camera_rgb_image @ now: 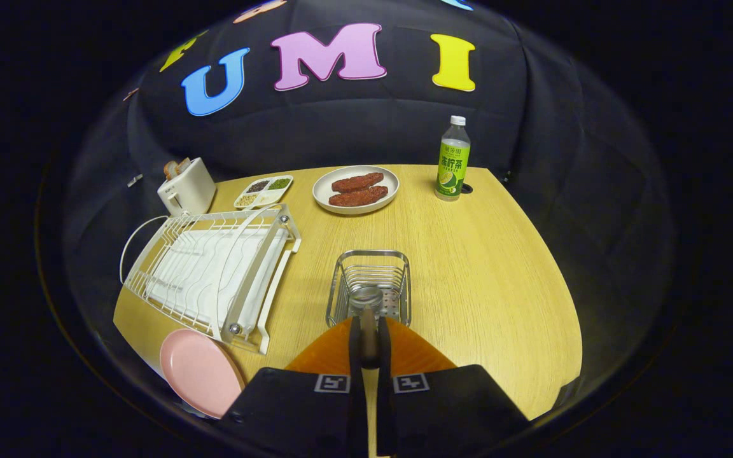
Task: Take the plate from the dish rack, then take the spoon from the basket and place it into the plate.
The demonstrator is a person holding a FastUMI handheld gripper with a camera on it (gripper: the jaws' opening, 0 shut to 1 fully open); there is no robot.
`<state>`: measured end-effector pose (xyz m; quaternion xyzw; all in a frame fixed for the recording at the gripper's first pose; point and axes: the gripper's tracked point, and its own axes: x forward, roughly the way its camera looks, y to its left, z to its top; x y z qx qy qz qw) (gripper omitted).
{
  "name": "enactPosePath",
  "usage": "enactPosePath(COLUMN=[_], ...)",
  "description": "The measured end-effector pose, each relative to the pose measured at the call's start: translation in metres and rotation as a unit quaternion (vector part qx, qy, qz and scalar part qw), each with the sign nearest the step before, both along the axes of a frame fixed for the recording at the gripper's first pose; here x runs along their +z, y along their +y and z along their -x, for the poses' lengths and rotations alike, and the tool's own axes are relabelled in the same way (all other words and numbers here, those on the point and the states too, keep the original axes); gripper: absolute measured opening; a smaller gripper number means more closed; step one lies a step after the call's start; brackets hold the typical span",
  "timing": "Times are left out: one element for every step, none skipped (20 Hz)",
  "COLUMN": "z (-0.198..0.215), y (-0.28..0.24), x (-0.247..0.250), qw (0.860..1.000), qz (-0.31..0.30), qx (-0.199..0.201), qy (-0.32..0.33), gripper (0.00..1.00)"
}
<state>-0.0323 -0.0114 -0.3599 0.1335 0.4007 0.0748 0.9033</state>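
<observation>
Even overhead light on the wooden table [481, 267], soft short shadows, faint sheen on the wire basket [369, 280], strong fisheye bending at edges, gripper [369, 343] fingers slightly soft, booth wall dim

Colours on the pale wood-grain table [487, 267]

The dish rack [214, 273] is white wire over a white tray; the plate [201, 372] beside it is plain pink. The basket [369, 286] is bare silvery metal, as is the spoon [366, 302], pinched between the gripper [367, 340] fingers. A cream toaster [187, 186] holds browned bread. The white divided dish [263, 191] carries dark, green and beige fillings; the white round plate [356, 189] has reddish-brown pieces. The bottle [453, 159] is clear green with a white cap and lime-green label.
</observation>
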Motion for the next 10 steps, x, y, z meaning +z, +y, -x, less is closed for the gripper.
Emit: enactPosePath(z=[-0.003,-0.006,-0.007,-0.009,-0.01,-0.009,-0.009,-0.007,-0.004,-0.001], y=[-0.003,-0.006,-0.009,-0.011,-0.013,-0.015,-0.016,-0.017,-0.017,-0.017], x=[0.003,0.008,0.013,0.02,0.025,0.032,0.038,0.046,0.055,0.065], qw=[1.0,1.0,1.0,1.0,1.0,1.0,1.0,1.0,1.0,1.0], qz=[-0.004,-0.006,-0.004,-0.001,0.001,0.004,0.007,0.009,0.01,0.014], qx=[-0.008,-0.013,-0.016,-0.015,-0.014,-0.012,-0.009,-0.007,-0.002,0.003], qy=[0.001,-0.003,-0.006,-0.008,-0.011,-0.014,-0.015,-0.017,-0.019,-0.023], gripper=[0.09,0.09,0.09,0.09,0.09,0.09,0.09,0.09,0.09,0.09])
